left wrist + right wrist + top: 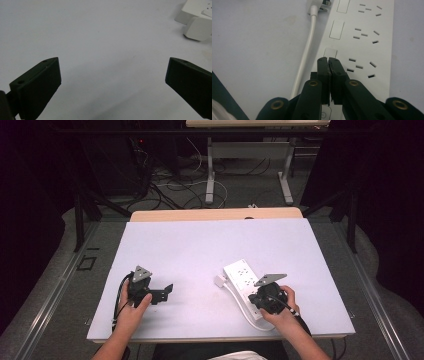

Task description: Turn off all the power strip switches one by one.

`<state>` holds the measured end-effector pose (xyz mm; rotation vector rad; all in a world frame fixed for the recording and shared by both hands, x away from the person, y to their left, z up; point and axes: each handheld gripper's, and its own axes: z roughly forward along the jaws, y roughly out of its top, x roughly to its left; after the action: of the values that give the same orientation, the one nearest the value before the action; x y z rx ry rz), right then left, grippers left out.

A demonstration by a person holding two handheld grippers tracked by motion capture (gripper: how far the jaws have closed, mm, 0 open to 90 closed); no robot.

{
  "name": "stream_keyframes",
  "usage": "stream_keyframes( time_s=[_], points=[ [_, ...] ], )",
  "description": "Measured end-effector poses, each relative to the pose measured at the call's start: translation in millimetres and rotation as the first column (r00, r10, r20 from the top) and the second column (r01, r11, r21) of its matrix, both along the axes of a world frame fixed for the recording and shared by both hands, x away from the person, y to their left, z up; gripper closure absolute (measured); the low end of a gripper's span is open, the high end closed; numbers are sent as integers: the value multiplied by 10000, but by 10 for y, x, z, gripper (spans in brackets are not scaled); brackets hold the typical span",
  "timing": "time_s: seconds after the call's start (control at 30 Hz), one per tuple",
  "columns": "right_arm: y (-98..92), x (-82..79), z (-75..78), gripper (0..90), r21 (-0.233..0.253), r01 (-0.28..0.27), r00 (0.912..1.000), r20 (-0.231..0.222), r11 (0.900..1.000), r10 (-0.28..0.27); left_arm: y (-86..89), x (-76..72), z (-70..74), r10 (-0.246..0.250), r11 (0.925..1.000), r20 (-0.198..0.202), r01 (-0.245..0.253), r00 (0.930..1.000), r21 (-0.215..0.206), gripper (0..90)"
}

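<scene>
we see the right tongs (328, 62) pressed together, empty, over the white power strip (362, 37); the left tongs (112, 82) gape wide above bare worktop (100, 32), the strip's plug (198, 28) ahead.

In the high view the right gripper (268, 296) and hand (286, 312) cover the near end of the power strip (241, 274). In the right gripper view the strip (364, 37) runs off the top edge, its plug (322, 5) is cropped at top centre, and the closed jaws hide the switch beneath. In the left gripper view the strip (197, 10) is cut by the upper right corner.
</scene>
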<state>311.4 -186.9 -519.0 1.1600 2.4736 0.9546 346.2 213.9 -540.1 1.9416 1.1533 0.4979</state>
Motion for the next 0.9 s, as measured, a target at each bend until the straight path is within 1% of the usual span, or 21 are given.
stream_keyframes(
  time_s=[0.03, 0.07, 0.1, 0.13, 0.17, 0.2, 0.23, 0.27, 0.3, 0.37, 0.4, 0.47, 0.5, 0.53, 0.63, 0.73, 0.8, 0.83, 0.9],
  points=[
    [12, 9, -8, 885, 50, 41, 10000, 35, 10000, -41, 0, -1, 1, 2, 10000, -6, -2, 10000, -1, 0],
    [6, 20, -2, 884, -74, -79, 10000, 43, 9999, 79, 0, -2, 1, 9, 10000, -3, -9, 10000, -3, 0],
    [12, 20, 2, 885, -86, 10, 10000, -36, 10000, -10, 0, -2, 0, 10, 10000, -2, -10, 10000, -3, 0],
    [29, 30, -12, 885, 47, 120, 9999, 42, 9999, -120, -1, -3, 0, 10, 10000, 0, -10, 10000, 3, 0],
    [20, 40, -3, 885, -49, -24, 10000, 48, 10000, 24, -1, -3, 0, 11, 10000, 1, -11, 10000, 5, 0],
    [26, 49, -5, 885, -46, 2, 10000, 68, 10000, -2, -1, -3, 0, 14, 10000, -3, -14, 10000, 2, 0],
    [34, 61, -14, 885, 80, -21, 9999, 124, 10000, 20, -1, -2, -1, 15, 10000, -5, -15, 10000, 1, 0],
    [34, 60, 7, 885, -109, 22, 10000, -94, 9999, -23, 0, -2, -1, 15, 10000, -8, -15, 10000, 6, 0],
    [45, 74, -2, 885, -61, 57, 10000, 25, 10000, -57, 0, -2, -1, 18, 10000, -10, -18, 10000, 2, 0],
    [60, 93, -7, 885, 6, 53, 10000, 19, 10000, -53, 0, -2, -1, 20, 10000, 19, -20, 10000, 4, 0],
    [58, 104, -2, 885, -78, -45, 10000, -35, 10000, 45, 1, -2, -1, 23, 10000, 18, -23, 10000, -3, 0],
    [73, 122, -16, 885, -16, 57, 9999, 135, 10000, -56, 2, -4, -1, 37, 10000, -16, -37, 10000, 1, 0],
    [84, 132, -14, 885, -13, 81, 10000, 40, 10000, -81, 5, -3, -1, 15, 10000, -14, -15, 10000, 39, 0],
    [81, 140, -19, 885, 3, 41, 9999, 117, 10000, -41, 2, -4, -2, 31, 10000, -15, -31, 10000, 6, 0],
    [97, 167, -31, 885, 8, 68, 9999, 103, 10000, -68, -1, -5, -6, 78, 10000, 49, -77, 10000, -13, 0],
    [115, 188, -31, 885, -32, 137, 9999, 2, 9999, -137, 4, -5, -4, 49, 10000, 45, -49, 10000, -7, 0],
    [117, 209, -39, 885, -70, -3, 10000, 43, 10000, 4, 3, -5, -5, 52, 10000, 44, -52, 10000, -6, 0],
    [130, 209, -43, 885, -11, 163, 9999, 17, 9999, -163, 3, -5, -5, 51, 10000, 46, -51, 10000, -8, 0],
    [134, 227, -48, 885, -19, 16, 10000, 45, 10000, -16, 1, -5, -6, 58, 10000, 49, -58, 10000, -36, 0]
  ],
)
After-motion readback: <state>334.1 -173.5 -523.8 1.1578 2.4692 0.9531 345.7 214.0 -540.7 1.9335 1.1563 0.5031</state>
